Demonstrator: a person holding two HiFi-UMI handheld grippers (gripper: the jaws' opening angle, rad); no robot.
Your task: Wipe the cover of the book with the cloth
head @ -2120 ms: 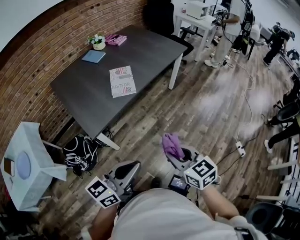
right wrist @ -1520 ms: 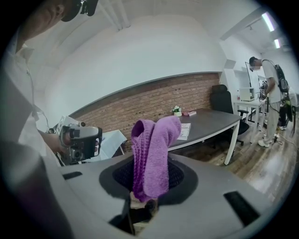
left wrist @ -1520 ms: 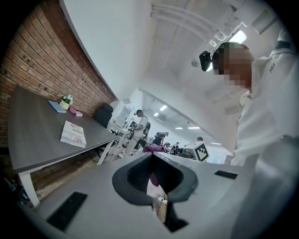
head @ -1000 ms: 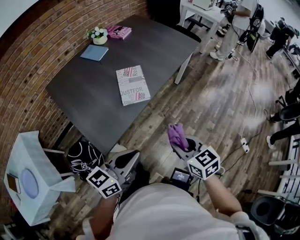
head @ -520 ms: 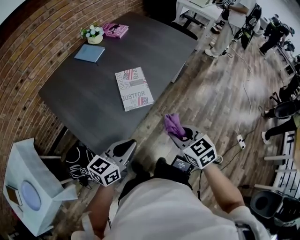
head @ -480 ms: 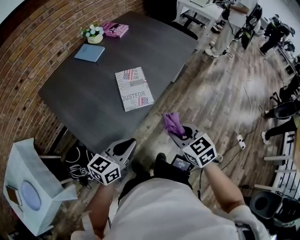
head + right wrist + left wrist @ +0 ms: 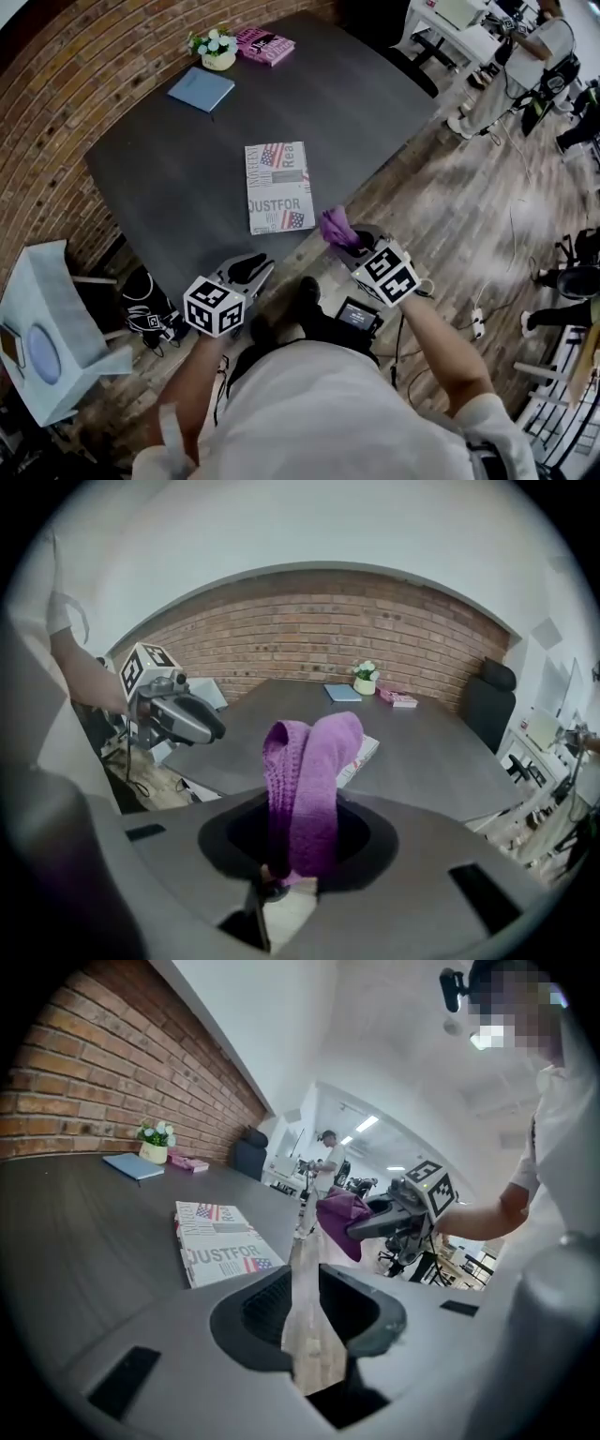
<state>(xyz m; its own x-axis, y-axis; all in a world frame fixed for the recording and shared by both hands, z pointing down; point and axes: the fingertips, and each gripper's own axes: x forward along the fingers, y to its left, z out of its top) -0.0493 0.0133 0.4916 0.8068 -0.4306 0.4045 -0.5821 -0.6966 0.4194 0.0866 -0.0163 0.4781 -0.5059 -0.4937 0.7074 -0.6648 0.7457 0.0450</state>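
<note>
Right gripper view shows the right claw (image 7: pixel 292 855) clenched on a purple knitted cloth (image 7: pixel 309 780), which stands up out of the jaws in a folded loop. In the left gripper view the left claw (image 7: pixel 302 1312) is released: its jaws stand apart, with only wooden floor showing between them.

From the head view, the right claw (image 7: pixel 352 246) holds the cloth (image 7: pixel 335 225) at the near edge of the dark grey tabletop (image 7: pixel 169 169), just beside the near right corner of the thin white paperback book (image 7: pixel 278 186) printed with red and blue flags. The left gripper view places the cloth (image 7: pixel 342 1221) in the air, apart from the book (image 7: pixel 220 1246), which lies flat, cover up. The left claw (image 7: pixel 248 272) hangs near the table edge, on the near left side of the book.

Judging by this, the step in hand is the approach; wiping has not begun. The next move calls for lowering the cloth flat onto the cover and drawing it across. A thin book will likely slide on a smooth top, so the free left claw may need to pin an edge.
</note>
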